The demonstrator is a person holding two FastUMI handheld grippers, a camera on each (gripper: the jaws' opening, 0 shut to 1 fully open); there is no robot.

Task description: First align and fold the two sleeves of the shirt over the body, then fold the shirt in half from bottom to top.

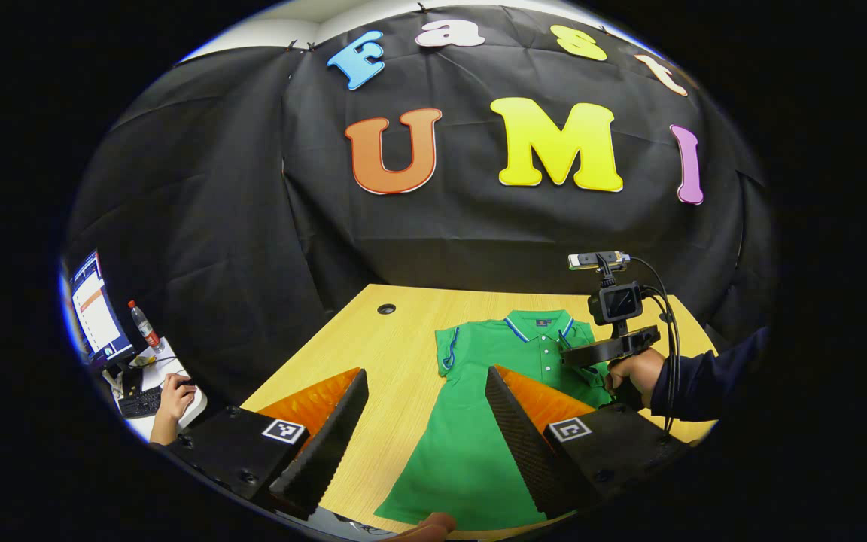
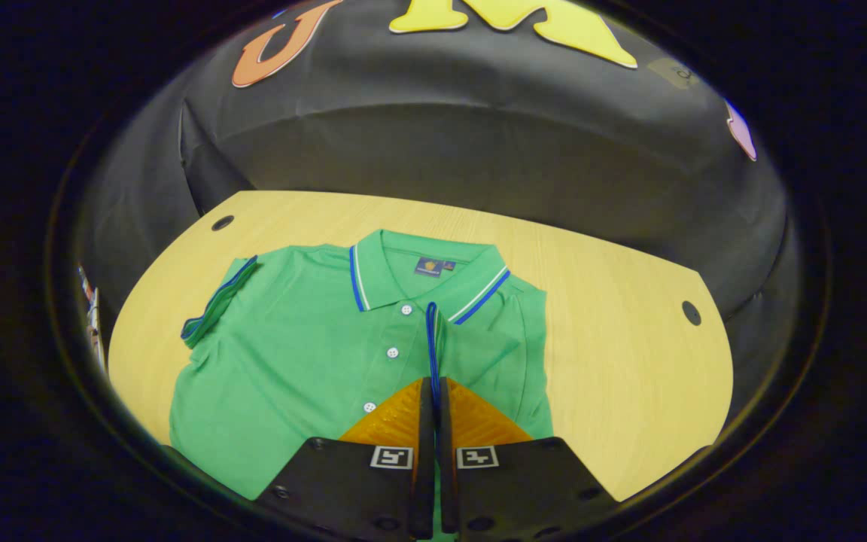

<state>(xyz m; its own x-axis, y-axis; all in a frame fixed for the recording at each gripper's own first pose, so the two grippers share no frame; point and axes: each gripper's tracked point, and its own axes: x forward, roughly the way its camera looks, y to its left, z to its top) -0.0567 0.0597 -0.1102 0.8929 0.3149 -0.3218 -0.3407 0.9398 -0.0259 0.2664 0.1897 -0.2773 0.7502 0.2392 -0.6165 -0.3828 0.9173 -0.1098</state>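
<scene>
Wooden and pale, the bench (image 2: 614,316) is carrying a green polo shirt (image 2: 290,361) laid flat, face up, collar toward the black booth wall (image 1: 200,226) and hem toward us.

Nearest in the right gripper view, we are seeing the right gripper (image 2: 433,399) with its fingers pressed together on the blue-trimmed cuff of the right sleeve (image 2: 431,331), which is standing up as a thin blue edge between them. That sleeve is lying folded in over the chest, its cuff close to the button placket (image 2: 392,352), and the shirt's right side is ending in a straight folded edge. We are judging this first sleeve fold as nearly placed, with letting go the only thing left to do there.

In the left gripper view, the left gripper (image 1: 426,421) is hovering above the lower body of the shirt with its fingers spread wide, holding nothing. Farther off in that view we are seeing the right gripper and the hand (image 1: 637,370) holding it, down at the shirt's shoulder.

Beyond, the left sleeve (image 2: 217,305) is sticking out flat on the bench, unfolded, its cuff pointing up and away from the body. It is lying ahead of the open left fingers and a little to their left, so we are judging the left gripper the nearer one for it. The shirt's long axis is running straight away from us, which suits the later bottom-to-top fold.

Off beside the booth, another person's hand (image 1: 175,395) is resting at a keyboard (image 1: 140,403).
</scene>
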